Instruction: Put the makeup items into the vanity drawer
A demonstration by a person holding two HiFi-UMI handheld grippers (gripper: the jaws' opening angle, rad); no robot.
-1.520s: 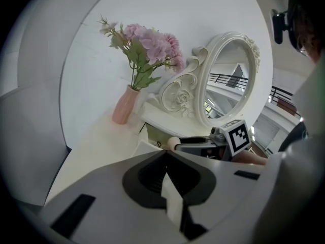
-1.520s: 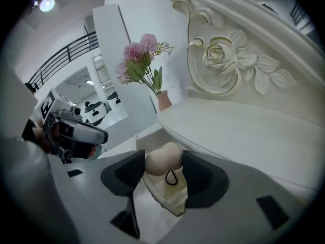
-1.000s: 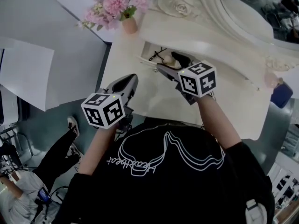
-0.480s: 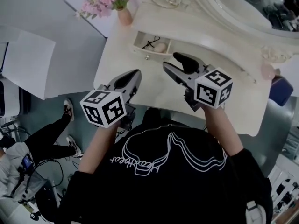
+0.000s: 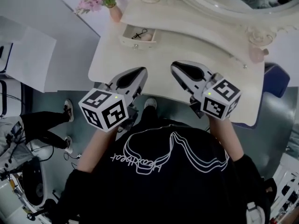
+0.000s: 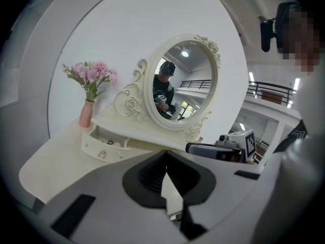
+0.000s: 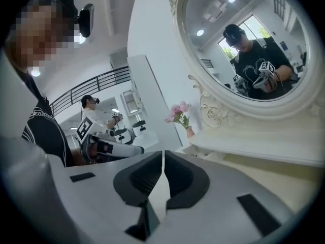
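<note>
Person (image 6: 163, 87) in mirror (image 6: 199, 78), gripper views only

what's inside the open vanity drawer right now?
The drawer holds a thin black looped item and a pale rounded item. Its back end runs under the shelf, so anything there is hidden.

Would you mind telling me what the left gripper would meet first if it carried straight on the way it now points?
Probably the raised shelf under the mirror, right of the open drawer; the left gripper, jaws shut and empty, points over the tabletop. Depth is unclear.
</note>
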